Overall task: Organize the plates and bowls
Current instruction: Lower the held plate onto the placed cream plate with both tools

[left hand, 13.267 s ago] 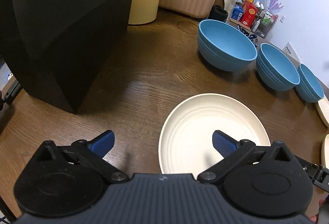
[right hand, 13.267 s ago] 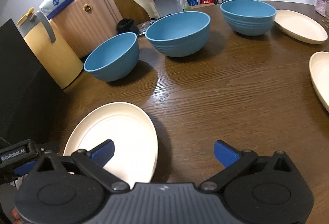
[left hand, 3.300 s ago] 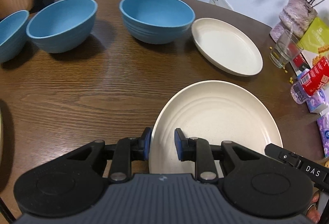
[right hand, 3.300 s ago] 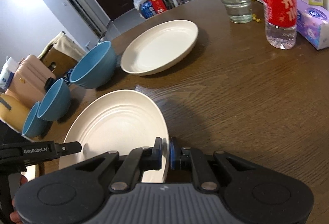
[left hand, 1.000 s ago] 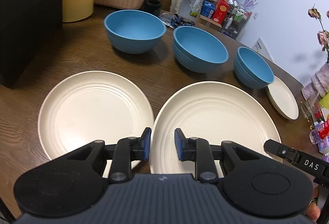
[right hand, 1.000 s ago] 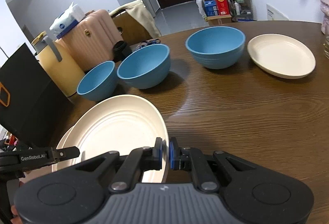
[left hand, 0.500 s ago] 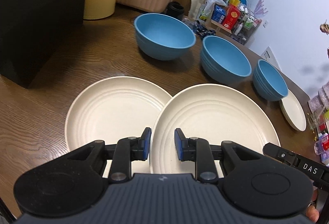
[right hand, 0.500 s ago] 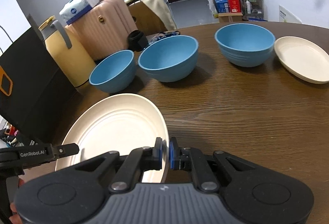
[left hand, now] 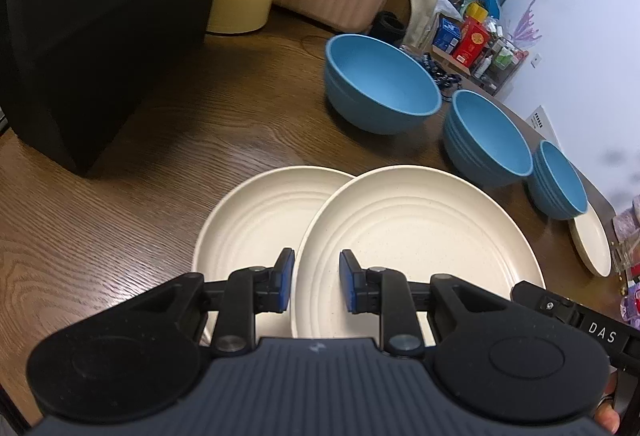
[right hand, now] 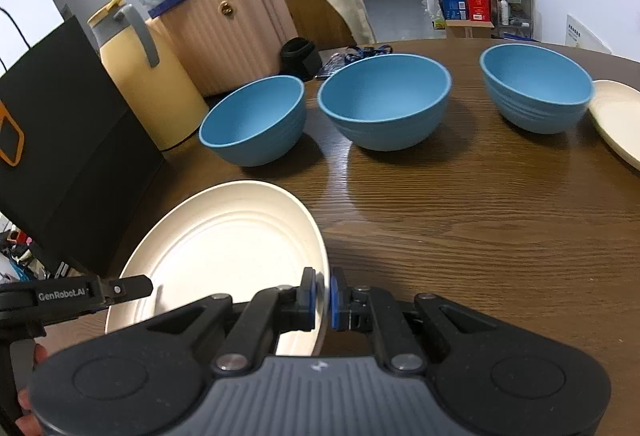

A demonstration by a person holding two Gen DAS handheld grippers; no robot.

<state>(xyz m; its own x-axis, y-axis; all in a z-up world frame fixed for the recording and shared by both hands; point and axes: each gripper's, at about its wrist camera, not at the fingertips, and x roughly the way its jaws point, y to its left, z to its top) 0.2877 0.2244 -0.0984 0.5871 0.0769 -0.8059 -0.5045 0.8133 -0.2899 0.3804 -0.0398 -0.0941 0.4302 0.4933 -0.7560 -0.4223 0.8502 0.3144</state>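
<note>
— What is the left tool doing?

— Its blue pads are sitting narrow on either side of the near rim of a cream plate, and it is gripping that rim. The plate is hanging above the wooden surface and overlapping a second cream plate that is lying flat below it, to the left.

— And the right tool?

— It is pinching the same carried plate, with its pads nearly touching across the opposite edge of the rim. So the plate is being held from two sides at once. In the right wrist view the left tool's arm is showing at the far left, with fingers of the person's hand curling beneath it.

— Where are the bowls?

— Three blue bowls are standing in a row beyond the plates: a nearest bowl, a middle bowl and a farthest bowl. A third cream plate is lying past the last bowl, at the right edge.

— Is the carried plate touching the one under it?

— I cannot tell for certain; the overlap is hiding the gap, though the held plate is probably sitting slightly above it.

— Anything else on the surface?

— A black bag is standing at the left, with a yellow jug beside it and a pink suitcase behind.
</note>
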